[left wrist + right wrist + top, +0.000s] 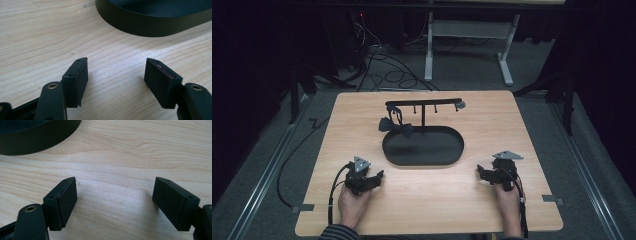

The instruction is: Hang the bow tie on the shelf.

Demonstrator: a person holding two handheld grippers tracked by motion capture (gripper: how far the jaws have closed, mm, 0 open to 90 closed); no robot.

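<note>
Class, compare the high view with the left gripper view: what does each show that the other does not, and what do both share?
High view alone: the T-shaped stand with a dark bow hanging from it, the right gripper, both hands, the floor cables. Left gripper view alone: the left gripper up close, pads wide apart with bare wood between them. Both: the black oval tray and the wooden table.

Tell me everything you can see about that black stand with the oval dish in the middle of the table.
The black stand looks like dark matte metal. Its base is an oval tray with a low upright wall, sitting flat at the middle of the wooden table. From the tray's far edge a thin post rises to a horizontal bar with small hooks under it. A dark bow-like item hangs from the bar's left part, down to the tray's far-left rim. Both grippers rest on the table nearer the person, apart from it.
</note>
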